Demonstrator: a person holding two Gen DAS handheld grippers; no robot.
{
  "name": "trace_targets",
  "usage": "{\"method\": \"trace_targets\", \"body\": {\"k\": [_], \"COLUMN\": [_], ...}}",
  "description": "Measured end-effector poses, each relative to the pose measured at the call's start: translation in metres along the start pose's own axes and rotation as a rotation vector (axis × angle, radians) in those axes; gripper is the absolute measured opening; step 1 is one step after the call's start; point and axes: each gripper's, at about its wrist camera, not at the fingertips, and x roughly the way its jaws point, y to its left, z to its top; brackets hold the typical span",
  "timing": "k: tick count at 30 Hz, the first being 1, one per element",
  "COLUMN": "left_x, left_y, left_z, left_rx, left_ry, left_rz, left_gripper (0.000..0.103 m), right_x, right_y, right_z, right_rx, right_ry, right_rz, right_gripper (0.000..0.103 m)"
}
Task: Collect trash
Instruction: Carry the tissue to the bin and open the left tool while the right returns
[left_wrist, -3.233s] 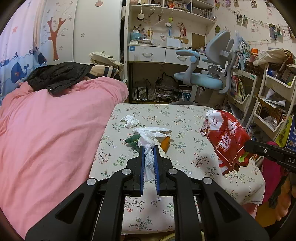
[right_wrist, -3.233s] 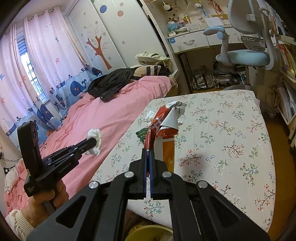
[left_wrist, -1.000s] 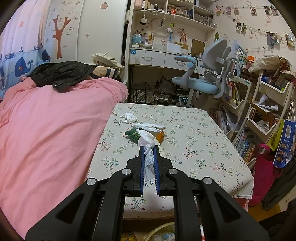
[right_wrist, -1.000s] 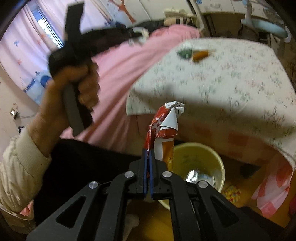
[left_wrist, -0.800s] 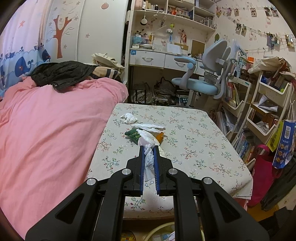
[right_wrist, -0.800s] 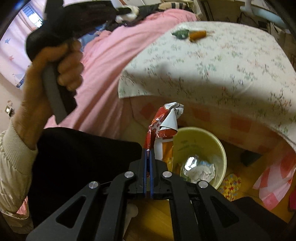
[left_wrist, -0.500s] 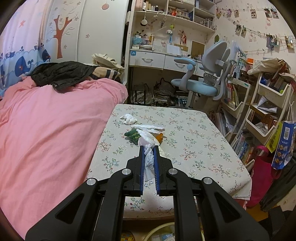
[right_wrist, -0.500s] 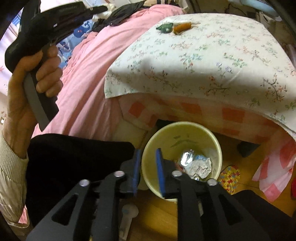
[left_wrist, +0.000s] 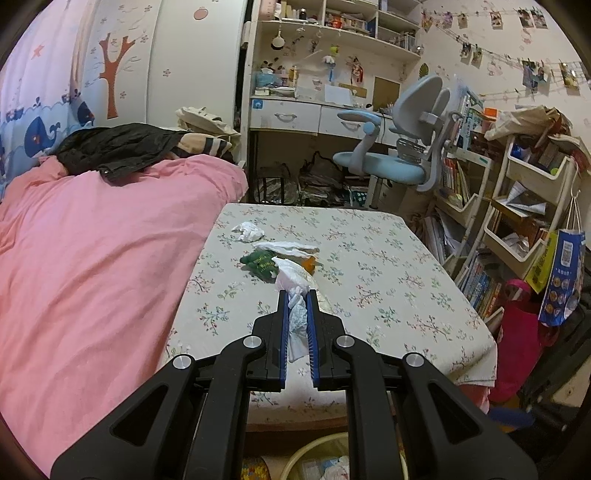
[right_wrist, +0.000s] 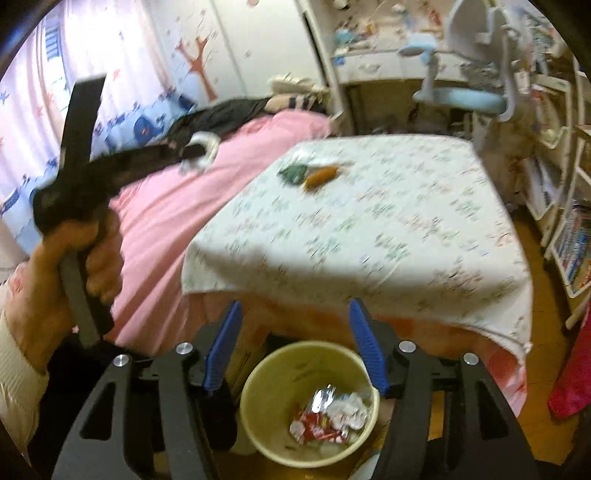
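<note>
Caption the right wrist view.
Open right gripper above the bin, red wrapper inside.

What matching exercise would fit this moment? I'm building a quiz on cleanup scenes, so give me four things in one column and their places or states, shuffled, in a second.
Things:
1. red snack bag
2. white tissue
3. green wrapper
4. right gripper

Places or states:
A. lying on the flowered table
B. open, above the bin
C. pinched in the left gripper
D. lying inside the yellow bin

Pairs: 1-D, 2-C, 3-A, 4-B
</note>
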Motion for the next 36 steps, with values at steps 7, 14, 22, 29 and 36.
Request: {"method": "trace_targets", "body": {"k": [7,14,22,29,36], "left_x": [-0.004,-0.009,-0.006,0.002,0.017], "left_y": [-0.018,-0.05,-0.08,-0.089,-0.093], "left_z": [-0.019,-0.053,-0.093,-0.12,-0.139], "left_rx": [0.045,0.128,0.198,0.202,0.202], "left_ry": [0.038,0.11,0.225,0.354,0.494], "left_rz": [-0.017,-0.048,-0.096,-0.123,-0.16], "left_gripper": [0.009,0.009,0.009,0.009,0.018], "right_x": [-0.022,-0.033,-0.039,-0.042,-0.044], "right_y": [-0.01,-0.016,-0.02,-0.022,-0.025], "right_z": [0.008,0.011,0.012,0.012,0.012], "right_rx": [0.04,0.067,0.092,0.105,0.117], "right_ry": [-0.128,-0.201,-0.243,-0.261,-0.27], "right_rz": [-0.063,-0.086,-0.101,-0.111,-0.125], "right_gripper": [0.066,0.072,0.081,0.091,0.095]}}
